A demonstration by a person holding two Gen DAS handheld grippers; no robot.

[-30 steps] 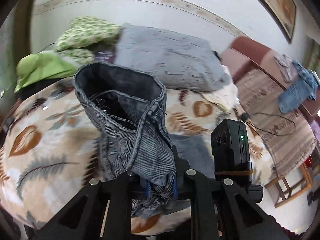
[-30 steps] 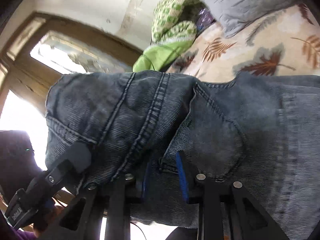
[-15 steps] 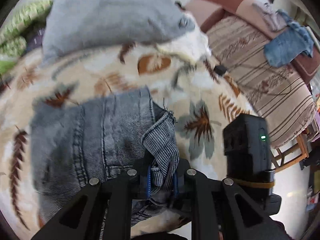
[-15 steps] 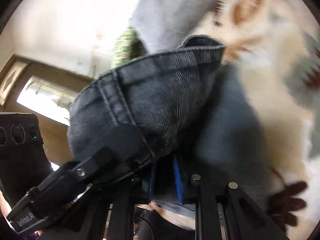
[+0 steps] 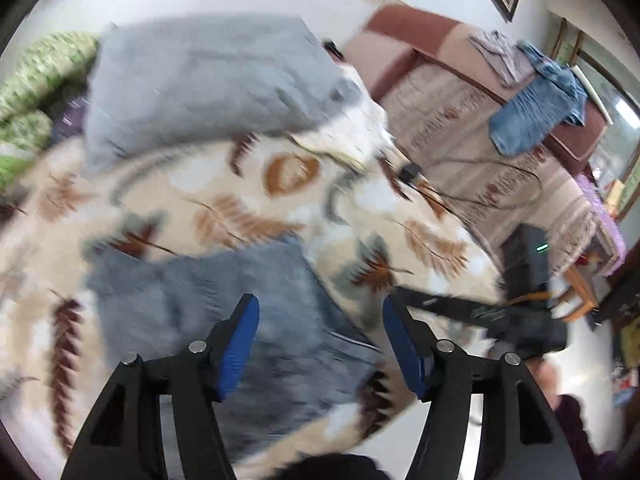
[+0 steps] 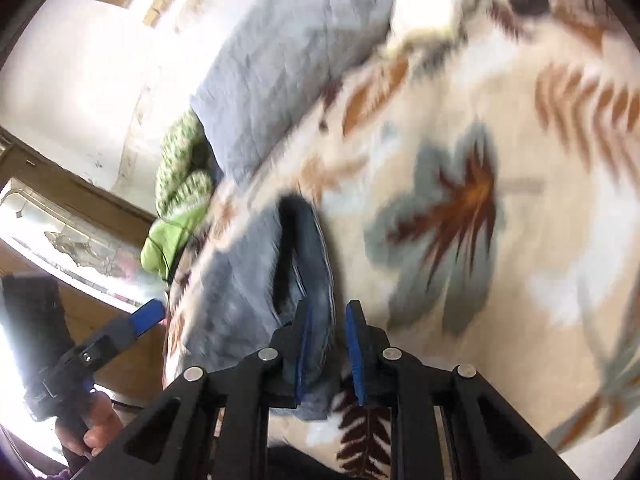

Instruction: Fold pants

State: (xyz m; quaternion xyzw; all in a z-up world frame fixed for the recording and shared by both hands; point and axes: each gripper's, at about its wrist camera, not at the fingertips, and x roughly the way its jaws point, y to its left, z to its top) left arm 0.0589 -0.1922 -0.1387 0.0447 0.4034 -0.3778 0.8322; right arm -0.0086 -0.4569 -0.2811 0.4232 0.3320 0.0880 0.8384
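Item: folded grey-blue corduroy pants [image 5: 224, 320], lying flat on cream fleece blanket w/ brown and teal leaf print [image 5: 288, 184]; landmark = big grey quilted pillow [image 5: 208, 80] at far end of bed. Pants sit on near side of blanket from pillow, well apart from it.

L gripper [image 5: 320, 332]: jaws have just been opening, blue pads now wide apart, nothing pinched; pants lie below, between the pads but untouched. Hangs over pants' edge furthest from pillow.

R gripper [image 6: 326, 344]: jaws narrow; pants' thick folded edge [image 6: 312, 264] runs between the blue pads, looks clamped, tho motion blur makes contact hard to confirm.

Also seen: green patterned bedding [image 6: 180, 176] beside pillow; black charger + cable [image 5: 410, 172] on blanket, to one side of pillow.

Step, judged: fold just laid down; release phase. L done, R not yet.

Next calls for: R to let go w/o dragging the layer, then pull both clear; check edges line up.
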